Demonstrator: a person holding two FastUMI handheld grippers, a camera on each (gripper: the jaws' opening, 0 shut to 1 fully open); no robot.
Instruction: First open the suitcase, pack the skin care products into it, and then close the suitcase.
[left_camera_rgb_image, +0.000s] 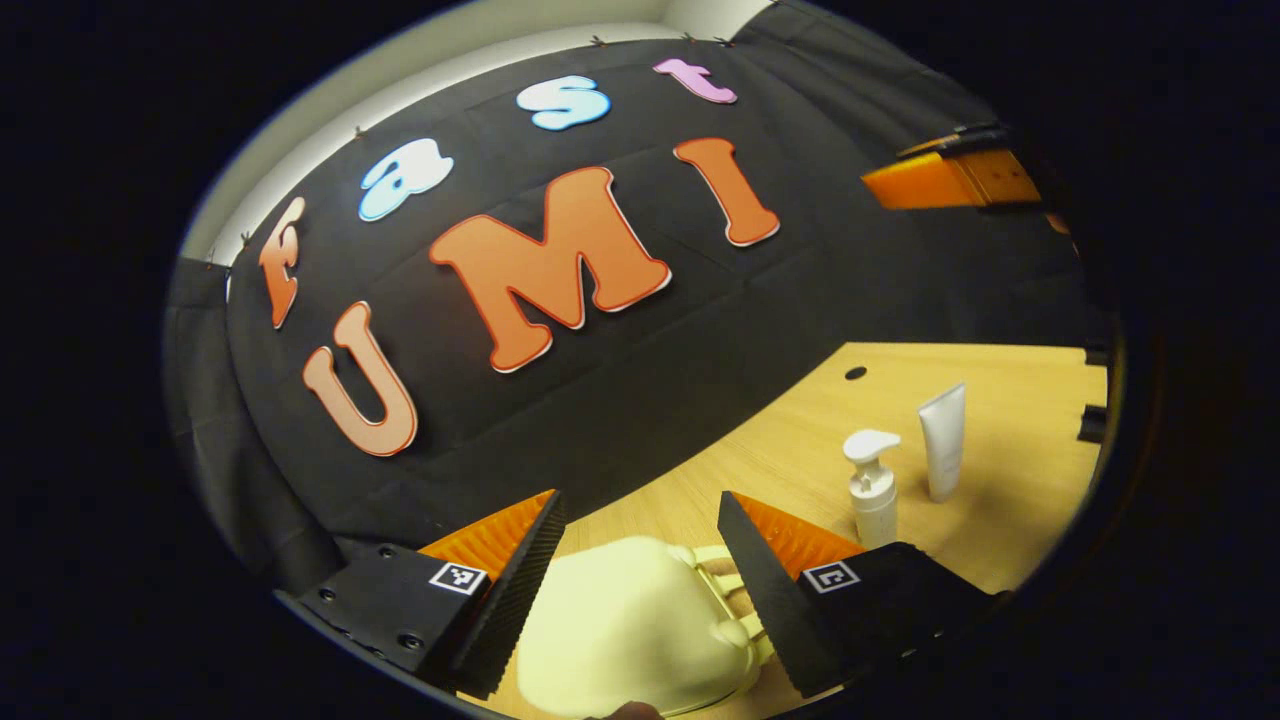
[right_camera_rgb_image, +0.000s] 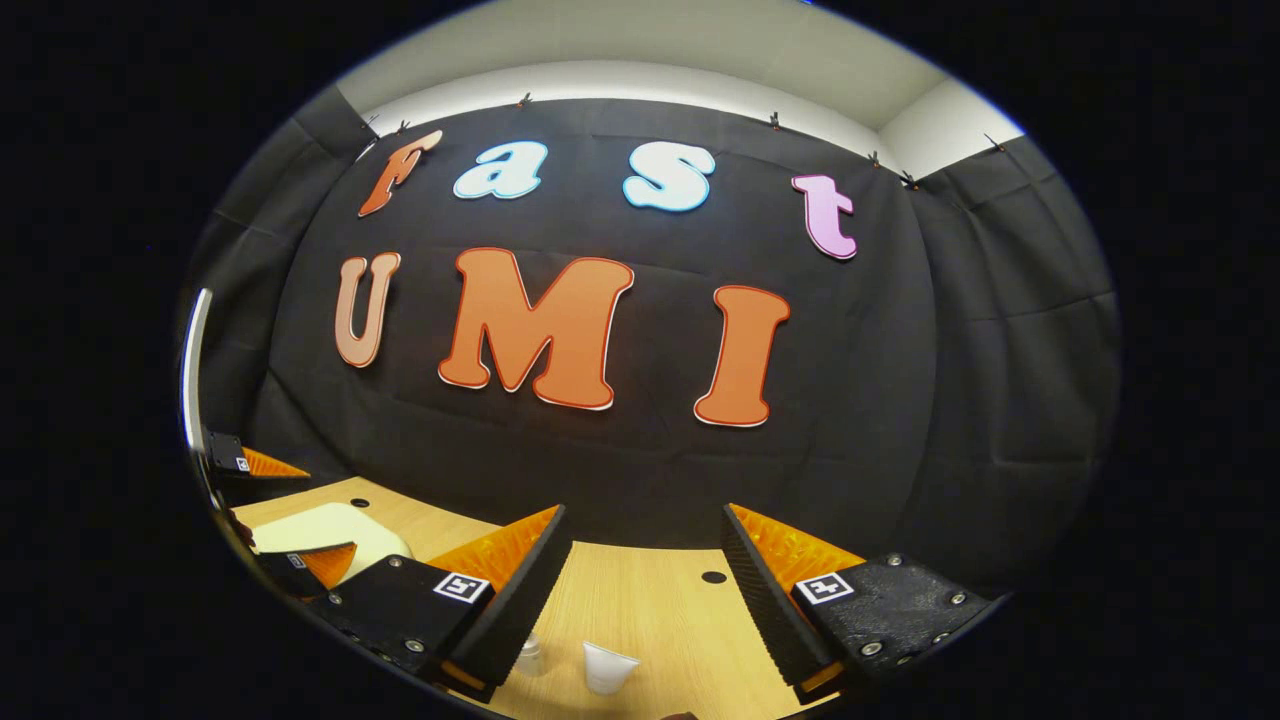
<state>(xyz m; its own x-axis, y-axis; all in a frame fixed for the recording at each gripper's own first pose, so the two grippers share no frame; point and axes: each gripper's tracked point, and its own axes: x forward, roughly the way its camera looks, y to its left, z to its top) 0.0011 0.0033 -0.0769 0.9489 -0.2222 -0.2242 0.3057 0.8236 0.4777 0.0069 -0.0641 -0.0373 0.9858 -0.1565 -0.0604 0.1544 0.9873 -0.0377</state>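
Observation:
A small pale cream suitcase (left_camera_rgb_image: 625, 630) lies shut on the wooden table (left_camera_rgb_image: 1000, 400), its handle and latch (left_camera_rgb_image: 722, 585) toward the right. My left gripper (left_camera_rgb_image: 640, 520) hovers just over it, open, a finger on each side of the case without touching it. To the right stand a white pump bottle (left_camera_rgb_image: 872, 487) and a white tube (left_camera_rgb_image: 943, 440). My right gripper (right_camera_rgb_image: 645, 535) is open above the table; under it I see the tube's top (right_camera_rgb_image: 608, 667) and the pump bottle's top (right_camera_rgb_image: 529, 655). At the far left of the right gripper view lies the suitcase (right_camera_rgb_image: 325, 530) between the left gripper's fingers (right_camera_rgb_image: 320, 560).
The black cloth wall rises right behind the table. Two small round holes (left_camera_rgb_image: 855, 373) (right_camera_rgb_image: 714, 577) sit in the tabletop near the wall. The right gripper's orange finger (left_camera_rgb_image: 945, 180) shows at the upper right of the left gripper view.

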